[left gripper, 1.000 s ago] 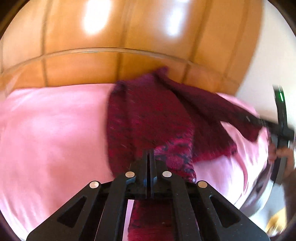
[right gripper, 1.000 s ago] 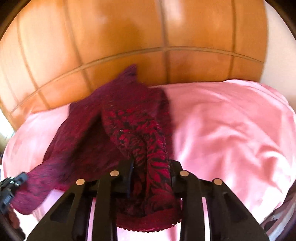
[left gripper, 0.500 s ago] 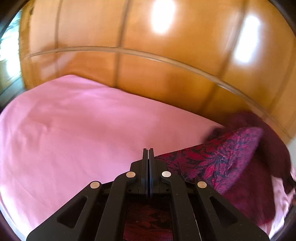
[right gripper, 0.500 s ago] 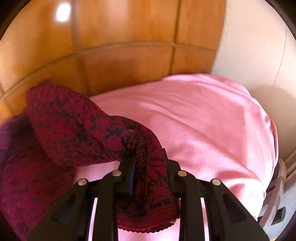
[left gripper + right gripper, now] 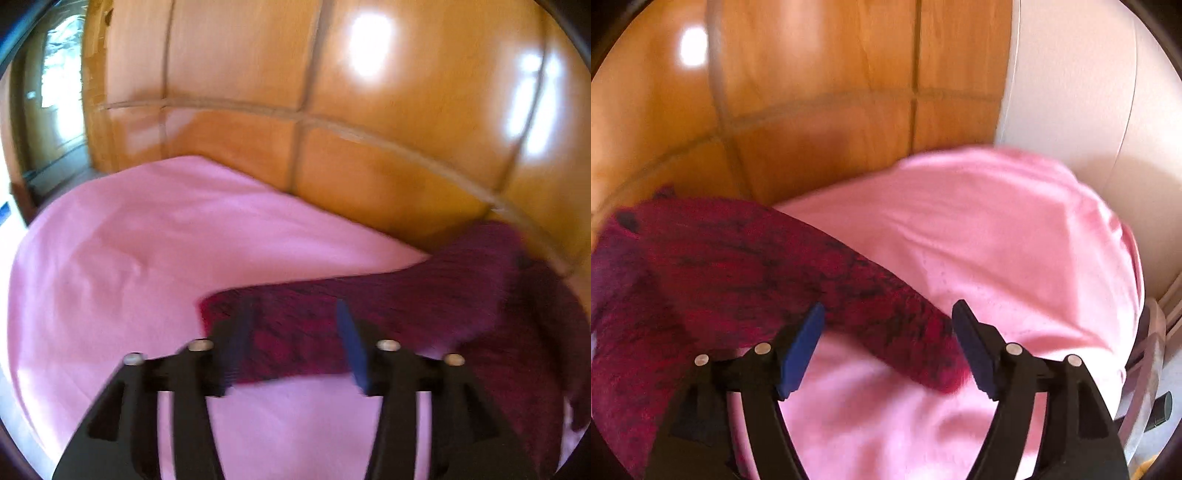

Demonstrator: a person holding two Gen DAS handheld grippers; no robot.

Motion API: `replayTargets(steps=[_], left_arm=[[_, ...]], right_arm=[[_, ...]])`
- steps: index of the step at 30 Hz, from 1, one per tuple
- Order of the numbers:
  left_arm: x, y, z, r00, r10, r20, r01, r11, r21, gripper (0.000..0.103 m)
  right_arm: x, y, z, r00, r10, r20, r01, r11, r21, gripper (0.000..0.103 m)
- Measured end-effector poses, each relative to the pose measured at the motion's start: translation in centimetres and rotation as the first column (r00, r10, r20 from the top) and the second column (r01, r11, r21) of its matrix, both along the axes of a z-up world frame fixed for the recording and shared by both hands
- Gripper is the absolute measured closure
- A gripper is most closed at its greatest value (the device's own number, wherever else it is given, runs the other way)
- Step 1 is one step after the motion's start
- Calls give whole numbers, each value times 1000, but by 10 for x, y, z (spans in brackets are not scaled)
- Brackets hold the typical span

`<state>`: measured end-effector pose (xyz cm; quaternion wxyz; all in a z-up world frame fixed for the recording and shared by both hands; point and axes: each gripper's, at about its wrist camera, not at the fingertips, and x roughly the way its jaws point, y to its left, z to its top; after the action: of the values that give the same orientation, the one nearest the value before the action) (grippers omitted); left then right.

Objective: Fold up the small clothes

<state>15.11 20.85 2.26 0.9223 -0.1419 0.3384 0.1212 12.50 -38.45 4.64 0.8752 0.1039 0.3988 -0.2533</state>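
Note:
A dark red patterned garment lies spread on the pink bedsheet. In the left wrist view one long end of it reaches leftward under my left gripper, whose jaws are opening; the cloth lies flat below them and the blue pads do not press it. In the right wrist view the garment covers the left side, and its other end runs down to my right gripper. Those jaws are opening too, with the cloth lying loose on the sheet between them.
A glossy wooden headboard stands right behind the bed. A window is at the far left. A white wall and a grey stand border the bed's right edge.
Both grippers let go of the garment and their jaws spread apart. The two ends, held up a moment ago, now lie flat on the sheet, pulled out to left and right.

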Motion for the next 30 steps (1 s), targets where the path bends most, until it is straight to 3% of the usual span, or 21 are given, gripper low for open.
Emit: replayTargets(steps=[2,5,6,9,11,13,15,16,17,18,21,25,30], left_arm=[[-13,-18,-4,994,-110,12,110,993,-42,53],[-24,-50,-23,964,-267,-12,262,953,-154,53],[-27,-66,-35,944,-327,-32,313,925,-214,53],[-31,-93,-57,917,-393,-70,361,891,-276,53],[-32,-112,-73,886,-454,-95,398,850,-346,53],[-32,-124,-84,880,-459,-125,386,842,-376,53],[-29,-134,-92,870,-470,-149,389,840,-378,57],[-26,-136,-95,867,-474,-154,392,839,-378,65],[-22,-140,-94,860,-486,-152,400,829,-390,79],[-21,-143,-92,857,-494,-150,407,825,-392,85],[-23,-143,-79,863,-489,-126,419,833,-360,89],[-42,-119,-44,872,-489,-35,445,820,-359,91],[-91,-102,-12,854,-521,12,500,812,-301,91]], right_arm=[[-19,20,12,995,93,46,-96,994,55,31],[-35,53,6,954,292,69,-301,925,231,33],[-38,72,-4,932,360,48,-358,891,280,36],[-39,106,-31,899,438,-22,-407,851,331,51],[-36,119,-48,892,444,-80,-392,851,350,52],[-36,126,-62,892,440,-99,-376,847,375,55],[-36,125,-65,893,440,-91,-378,845,378,65],[-35,129,-63,892,444,-89,-382,843,380,66],[-35,131,-61,887,452,-94,-388,841,377,70],[-34,132,-62,882,460,-104,-395,841,370,73],[-21,128,-53,867,485,-114,-426,841,335,88],[-30,129,-20,856,514,-48,-482,828,286,92],[-59,143,21,800,600,8,-581,772,258,93]])
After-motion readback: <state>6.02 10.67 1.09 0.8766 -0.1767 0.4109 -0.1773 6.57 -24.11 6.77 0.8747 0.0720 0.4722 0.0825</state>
